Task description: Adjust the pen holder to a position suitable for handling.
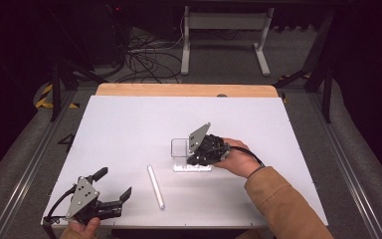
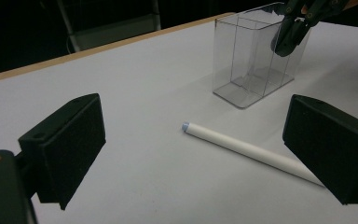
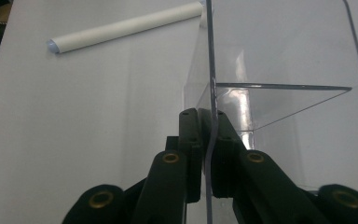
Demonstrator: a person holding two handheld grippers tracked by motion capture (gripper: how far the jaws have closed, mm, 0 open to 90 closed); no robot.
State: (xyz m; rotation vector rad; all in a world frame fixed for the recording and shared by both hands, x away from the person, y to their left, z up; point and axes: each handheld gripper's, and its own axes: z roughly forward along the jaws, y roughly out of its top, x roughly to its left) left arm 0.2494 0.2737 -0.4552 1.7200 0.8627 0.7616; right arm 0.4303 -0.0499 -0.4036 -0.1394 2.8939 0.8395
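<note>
Left gripper (image 1: 113,185) jaws apart, white tube (image 1: 155,186) beside, right gripper (image 3: 208,123) clamped on clear box (image 2: 256,56) wall

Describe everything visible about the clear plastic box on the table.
The clear plastic box looks like thin, rigid, transparent plastic, rectangular, open at the top and split by an inner divider into two compartments, both empty. It stands upright on the white table, a little beyond the white tube, which lies apart from it. The right hand-held gripper is shut on one wall at the rim.
</note>
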